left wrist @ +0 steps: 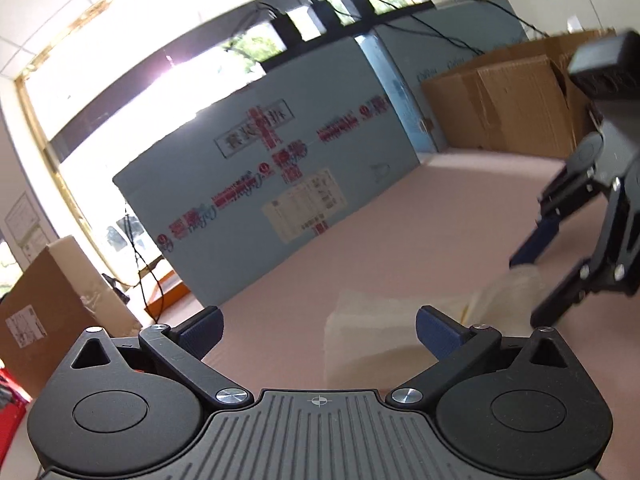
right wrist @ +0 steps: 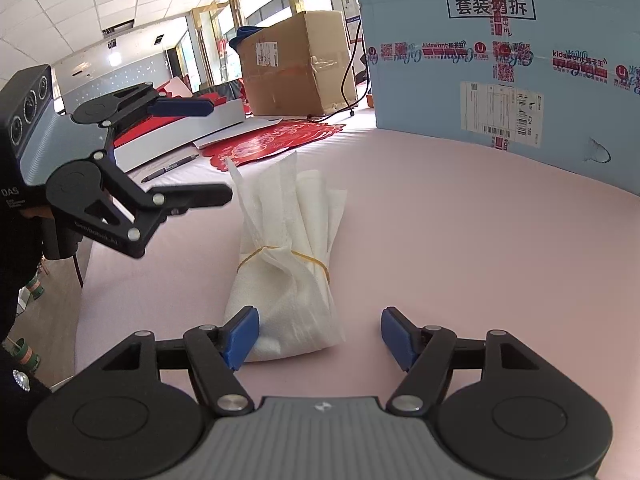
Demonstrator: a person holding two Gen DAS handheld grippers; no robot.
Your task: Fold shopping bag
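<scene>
From my right wrist camera I see the shopping bag (right wrist: 286, 264) lying on the pink table (right wrist: 460, 248). It is white, folded into a narrow bundle, with a yellow rubber band (right wrist: 280, 250) around its middle. The bundle runs away from the camera, its loose top fanned out at the far end. My right gripper (right wrist: 318, 336) stands wide, both blue pads clear in view. The left pad (right wrist: 240, 338) sits against the near end of the bag, though I cannot tell whether it touches; the right pad is well apart from it. Nothing is clamped.

This view also shows my left gripper (right wrist: 204, 152) at the left, raised above the table beside the bag's far end, its jaws spread and empty. Behind the bag lie a pen (right wrist: 170, 169) and a red paper cutting (right wrist: 272, 140); a brown cardboard box (right wrist: 296, 64) stands farther back, and a light blue carton (right wrist: 500, 60) borders the table on the right.

My left wrist camera is blurred. It shows my left gripper (left wrist: 318, 334) wide and empty, with the bag (left wrist: 372, 336) as a pale shape ahead of its fingers. The rubber band shows only as a faint yellow edge. My right gripper (left wrist: 536, 280) comes in from the right, over the bag.
</scene>
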